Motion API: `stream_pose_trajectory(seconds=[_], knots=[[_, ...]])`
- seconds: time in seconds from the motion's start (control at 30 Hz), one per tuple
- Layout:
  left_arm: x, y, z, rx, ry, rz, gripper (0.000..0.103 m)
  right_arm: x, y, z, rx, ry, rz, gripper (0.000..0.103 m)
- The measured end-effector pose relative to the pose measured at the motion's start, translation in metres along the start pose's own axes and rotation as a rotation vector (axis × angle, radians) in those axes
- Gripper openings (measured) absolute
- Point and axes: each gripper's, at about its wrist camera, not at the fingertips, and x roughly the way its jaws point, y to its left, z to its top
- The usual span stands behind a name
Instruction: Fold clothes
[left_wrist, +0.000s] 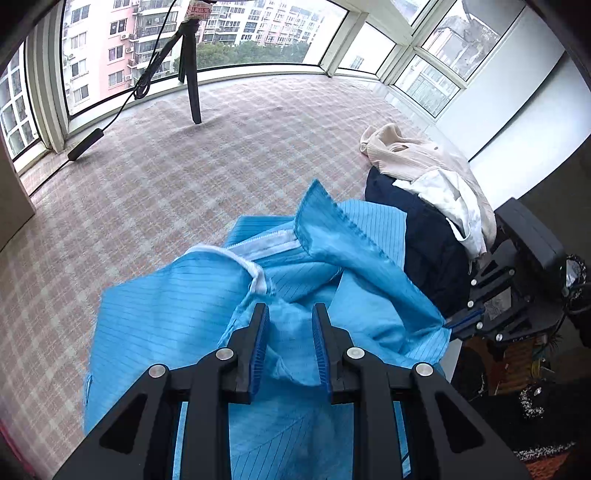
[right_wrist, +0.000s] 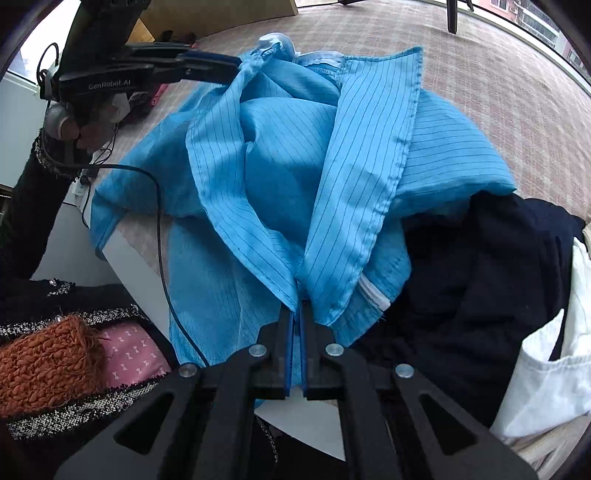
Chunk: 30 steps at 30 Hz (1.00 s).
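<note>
A bright blue striped garment (left_wrist: 155, 317) with a white zipper strip lies bunched on the checked tablecloth (left_wrist: 184, 177); it also fills the right wrist view (right_wrist: 280, 177). My left gripper (left_wrist: 289, 314) has its jaws a little apart with a fold of the blue cloth between them; from the right wrist view it (right_wrist: 236, 70) looks clamped on a gathered cuff. My right gripper (right_wrist: 298, 310) is shut on a hem of the blue garment near the table's edge; it also shows at the right of the left wrist view (left_wrist: 448, 324).
A pile with a dark navy garment (left_wrist: 428, 251), a beige one (left_wrist: 410, 155) and a white one (left_wrist: 450, 199) lies right of the blue garment. A black tripod (left_wrist: 188, 70) and cable stand at the far side by the windows. A black cable (right_wrist: 162, 236) hangs by the table edge.
</note>
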Motion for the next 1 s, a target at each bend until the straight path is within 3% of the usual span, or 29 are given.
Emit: stream_pose_trajectory(seconds=[0.1, 0.2, 0.3, 0.43, 0.6, 0.73, 0.87, 0.93, 1.0], knots=[[-0.004, -0.017, 0.011, 0.072, -0.002, 0.061, 0.022, 0.002, -0.005, -0.010, 0.034, 0.000, -0.028, 0.004], [-0.030, -0.015, -0.005, 0.110, -0.003, 0.109, 0.029, -0.018, -0.002, -0.015, 0.017, -0.054, -0.091, 0.005], [-0.049, -0.004, -0.032, 0.116, 0.026, 0.179, 0.029, -0.043, 0.010, -0.014, -0.019, -0.128, -0.175, 0.010], [-0.049, 0.014, -0.067, 0.073, 0.087, 0.207, 0.029, -0.052, 0.043, 0.002, -0.145, -0.176, -0.285, 0.047], [-0.026, 0.024, -0.102, 0.019, 0.132, 0.156, 0.029, -0.043, 0.073, 0.017, -0.225, -0.172, -0.341, 0.048], [-0.005, 0.026, -0.123, -0.013, 0.161, 0.117, 0.029, -0.008, 0.110, 0.047, -0.314, -0.217, -0.420, 0.048], [0.003, 0.029, -0.133, -0.031, 0.156, 0.095, 0.029, 0.027, 0.121, 0.084, -0.360, -0.262, -0.532, 0.047], [0.007, 0.031, -0.136, -0.039, 0.159, 0.091, 0.029, 0.022, 0.104, 0.099, -0.271, -0.298, -0.489, 0.040], [0.010, 0.030, -0.138, -0.033, 0.165, 0.097, 0.029, -0.002, 0.054, 0.103, -0.038, -0.317, -0.380, 0.039]])
